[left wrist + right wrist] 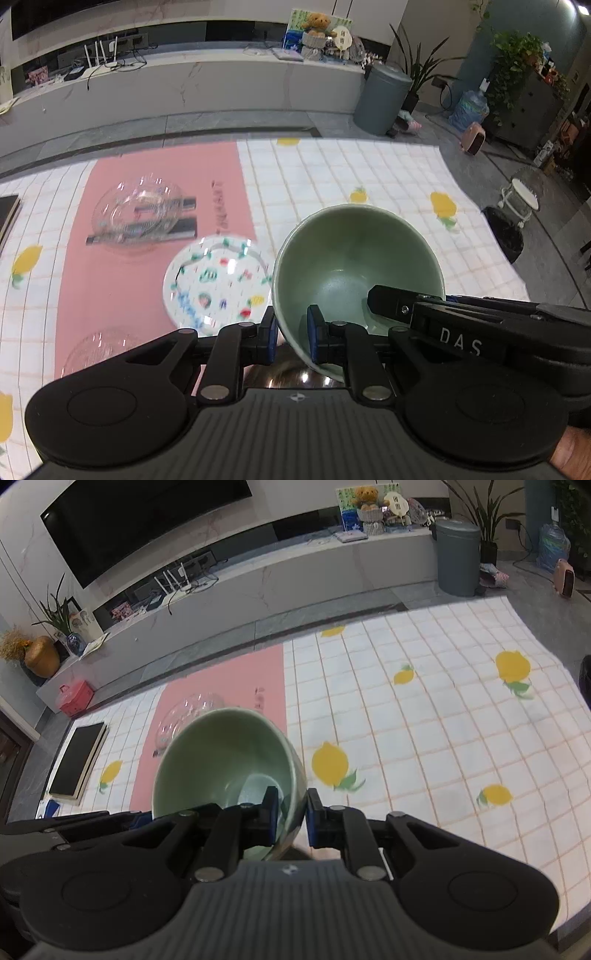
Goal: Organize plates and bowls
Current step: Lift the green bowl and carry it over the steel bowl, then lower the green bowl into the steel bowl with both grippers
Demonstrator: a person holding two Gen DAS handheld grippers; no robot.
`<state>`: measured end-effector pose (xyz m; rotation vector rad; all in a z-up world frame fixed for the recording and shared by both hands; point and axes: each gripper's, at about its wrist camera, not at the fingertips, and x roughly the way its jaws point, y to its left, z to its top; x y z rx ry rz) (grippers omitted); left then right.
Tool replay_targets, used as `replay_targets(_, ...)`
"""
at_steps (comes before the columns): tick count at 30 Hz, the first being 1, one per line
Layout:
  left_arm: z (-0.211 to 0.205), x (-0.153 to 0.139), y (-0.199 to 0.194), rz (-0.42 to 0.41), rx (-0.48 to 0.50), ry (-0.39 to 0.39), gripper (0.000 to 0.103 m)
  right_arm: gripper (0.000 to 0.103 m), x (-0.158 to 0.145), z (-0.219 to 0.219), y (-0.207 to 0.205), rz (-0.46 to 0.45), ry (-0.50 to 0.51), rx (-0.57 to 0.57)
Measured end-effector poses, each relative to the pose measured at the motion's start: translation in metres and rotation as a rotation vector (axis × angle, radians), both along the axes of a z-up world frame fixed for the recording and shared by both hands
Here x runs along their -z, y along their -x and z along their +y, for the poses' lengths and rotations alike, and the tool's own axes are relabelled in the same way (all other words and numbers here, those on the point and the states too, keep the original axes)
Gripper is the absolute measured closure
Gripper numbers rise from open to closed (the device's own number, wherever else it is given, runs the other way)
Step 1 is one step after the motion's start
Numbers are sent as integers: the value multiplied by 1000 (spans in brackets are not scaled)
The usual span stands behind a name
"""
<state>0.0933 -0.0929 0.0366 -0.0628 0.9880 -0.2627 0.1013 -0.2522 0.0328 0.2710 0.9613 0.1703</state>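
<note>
A green bowl [351, 266] is held tilted above the table by both grippers. My left gripper [292, 338] is shut on its left rim wall. My right gripper [291, 818] is shut on its right rim wall, and the bowl [225, 753] fills the left centre of the right wrist view. The right gripper's finger also shows in the left wrist view [399, 302] at the bowl's right edge. A white patterned plate [218, 282] lies on the pink mat [155, 266] just left of the bowl. A clear glass bowl [138, 208] stands further back on the mat, and shows in the right wrist view [192, 710].
A second clear glass dish [99, 349] lies at the mat's near left. A shiny dark dish [295, 374] sits below the green bowl. A black book [77, 758] lies at the table's left. The lemon-print tablecloth [424, 731] spreads to the right.
</note>
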Motion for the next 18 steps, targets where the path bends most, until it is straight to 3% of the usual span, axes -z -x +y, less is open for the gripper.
replay_targets(11,15,29,39,69,12,-30,86,89,38,16,35,91,7,-37)
replay_targets(18,8,42,44,92,39,-59,86,88,55,11,40,144,-11,-25)
